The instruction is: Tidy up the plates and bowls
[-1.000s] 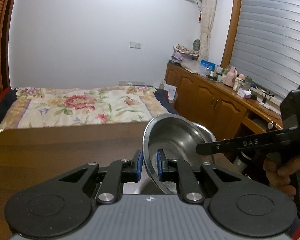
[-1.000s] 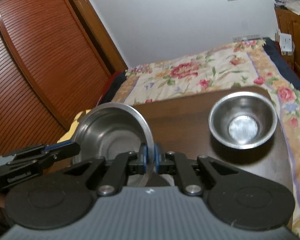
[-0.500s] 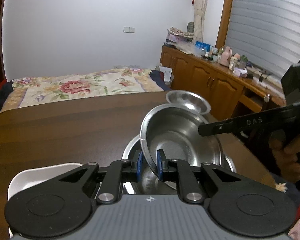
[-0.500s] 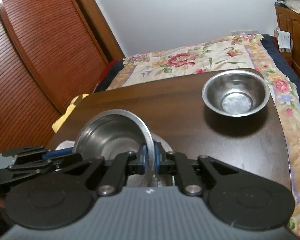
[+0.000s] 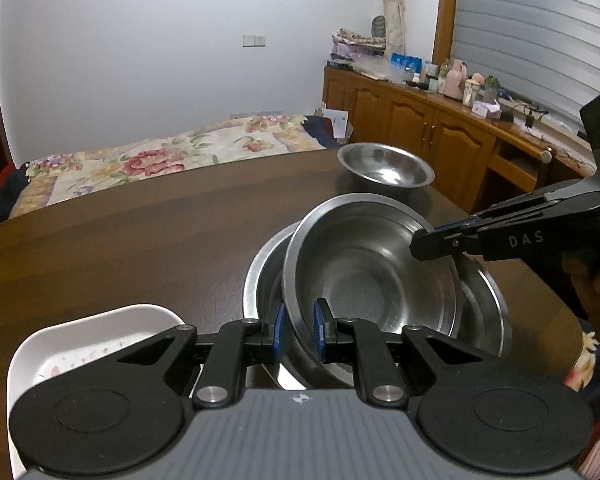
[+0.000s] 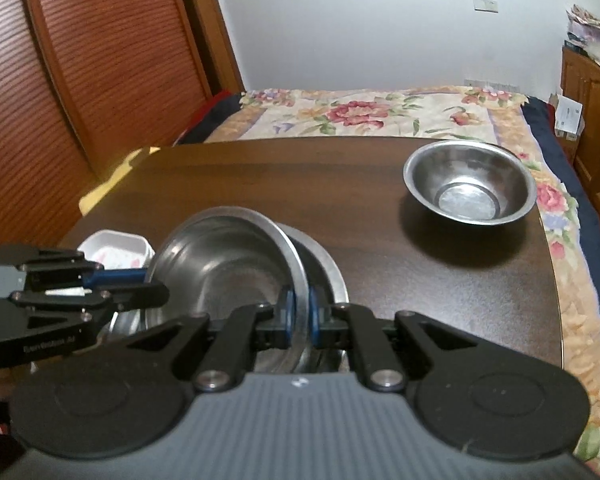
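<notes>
Dark tabletop is carrying a basin; both claws are pinching a tilted bowl over it, risking a clattering slip if one releases early.

Shiny steel bowl, glossy dark wood table

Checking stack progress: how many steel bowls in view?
3: held bowl in both tongs, larger bowl beneath it, small bowl alone at the table's far corner. None visibly hidden.
</notes>
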`<state>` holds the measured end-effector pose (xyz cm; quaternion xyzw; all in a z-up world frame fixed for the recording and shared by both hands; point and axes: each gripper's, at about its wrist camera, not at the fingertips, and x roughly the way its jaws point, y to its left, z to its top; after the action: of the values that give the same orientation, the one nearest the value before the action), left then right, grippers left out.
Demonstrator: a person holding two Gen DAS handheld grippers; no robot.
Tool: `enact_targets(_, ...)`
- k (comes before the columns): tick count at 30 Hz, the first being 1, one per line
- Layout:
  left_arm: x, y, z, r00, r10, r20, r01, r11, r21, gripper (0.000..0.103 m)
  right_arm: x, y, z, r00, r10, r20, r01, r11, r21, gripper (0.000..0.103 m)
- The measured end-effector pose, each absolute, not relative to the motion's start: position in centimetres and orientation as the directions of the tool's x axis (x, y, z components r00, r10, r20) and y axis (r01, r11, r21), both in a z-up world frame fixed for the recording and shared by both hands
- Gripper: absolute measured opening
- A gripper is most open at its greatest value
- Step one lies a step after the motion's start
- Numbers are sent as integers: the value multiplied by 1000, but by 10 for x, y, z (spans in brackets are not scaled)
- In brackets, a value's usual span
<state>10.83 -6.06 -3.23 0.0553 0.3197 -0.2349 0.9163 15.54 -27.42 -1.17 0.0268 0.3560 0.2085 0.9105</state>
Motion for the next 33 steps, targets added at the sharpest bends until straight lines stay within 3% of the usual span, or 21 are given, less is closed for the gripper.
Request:
enact_targets(17, 109, -65, -38, 708, -375, -598, 463, 886, -9, 16, 152, -259, -16, 683, 364, -633, -420, 905, 68, 12)
enact_targets(33, 112, -58, -36, 692, -397, -603, 465, 884, -49, 16, 150, -268, -7, 732, 375, -569, -395, 914, 94, 16)
